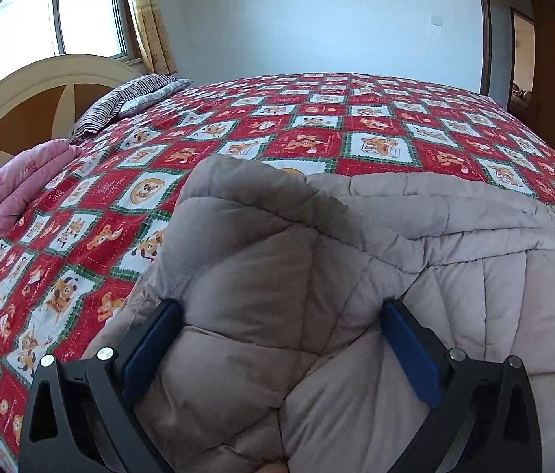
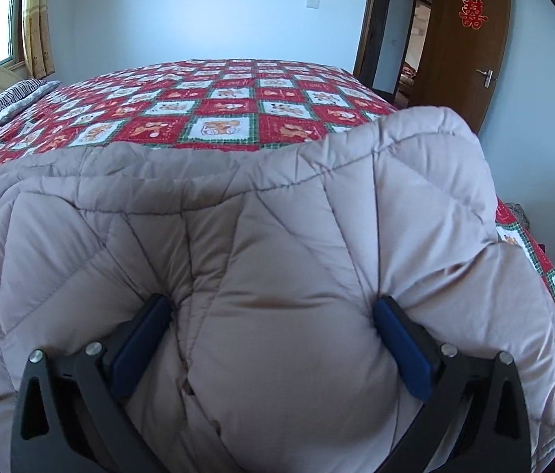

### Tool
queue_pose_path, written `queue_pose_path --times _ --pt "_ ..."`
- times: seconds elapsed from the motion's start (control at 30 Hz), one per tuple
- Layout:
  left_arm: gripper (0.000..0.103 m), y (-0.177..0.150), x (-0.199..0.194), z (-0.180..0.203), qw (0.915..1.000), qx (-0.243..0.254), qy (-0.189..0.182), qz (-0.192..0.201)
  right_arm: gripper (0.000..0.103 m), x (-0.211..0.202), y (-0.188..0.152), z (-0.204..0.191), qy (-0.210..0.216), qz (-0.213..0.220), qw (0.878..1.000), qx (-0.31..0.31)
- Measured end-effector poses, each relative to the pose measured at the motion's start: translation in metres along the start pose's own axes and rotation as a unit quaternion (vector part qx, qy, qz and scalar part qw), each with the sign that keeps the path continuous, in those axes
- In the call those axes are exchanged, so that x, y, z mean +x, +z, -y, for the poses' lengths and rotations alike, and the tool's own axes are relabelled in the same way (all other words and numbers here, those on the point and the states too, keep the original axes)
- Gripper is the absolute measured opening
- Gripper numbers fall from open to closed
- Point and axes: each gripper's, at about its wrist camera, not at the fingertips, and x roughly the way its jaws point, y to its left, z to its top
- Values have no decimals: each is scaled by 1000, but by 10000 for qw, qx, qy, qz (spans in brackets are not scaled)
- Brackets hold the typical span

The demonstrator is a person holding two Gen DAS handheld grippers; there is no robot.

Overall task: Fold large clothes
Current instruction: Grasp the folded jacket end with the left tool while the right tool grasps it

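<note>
A large beige quilted garment [image 1: 454, 236] lies bunched on the near part of the bed, seen as well in the right wrist view [image 2: 238, 197]. My left gripper [image 1: 279, 311] is open at full width near the garment's left end, with a puffed fold bulging up between its blue pads [image 1: 151, 351]. Further right on the same garment, my right gripper [image 2: 273, 307] stands just as wide, open over another padded bulge. The fabric touches the inner faces of both pairs of fingers. A raised corner of the garment [image 2: 435, 146] stands up at the right.
The bed wears a red and white patchwork cover [image 1: 316, 118] that stretches far behind the garment. At its left are a folded pink quilt [image 1: 13, 205], a striped pillow [image 1: 127, 98] and a cream headboard [image 1: 33, 90]. A brown door [image 2: 466, 47] stands open at the right.
</note>
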Motion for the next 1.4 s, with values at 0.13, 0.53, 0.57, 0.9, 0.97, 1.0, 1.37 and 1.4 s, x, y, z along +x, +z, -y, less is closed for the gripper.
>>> queue_pose_path --times 0.13,0.53,0.57,0.9,0.97,1.0,1.37,1.4 --pt "102 0 1 2 10000 26 38 3 103 2 0 -1 -28 -48 10000 -31" --pt "102 2 0 4 9998 151 120 -104 103 4 1 -5 -172 -104 9997 -139" --pt "102 6 -2 5 9994 227 147 -196 103 4 1 -6 -188 -124 9996 -163" --pt "102 -26 -72 31 9945 1022 -124 200 103 -7 4 -4 -229 -165 9995 -137" --pt "102 -34 -61 30 9951 952 -158 226 103 -33 0 -3 -184 92 9998 54" --pt "102 -36 -56 25 9962 765 -302 276 103 -49 -3 -5 -148 304 9994 72" --pt "102 -42 -45 26 9976 433 -456 305 103 -57 -50 -52 94 465 9981 -381" --pt "102 -42 -45 26 9976 428 -461 302 103 -53 -50 -51 119 390 9985 -363"
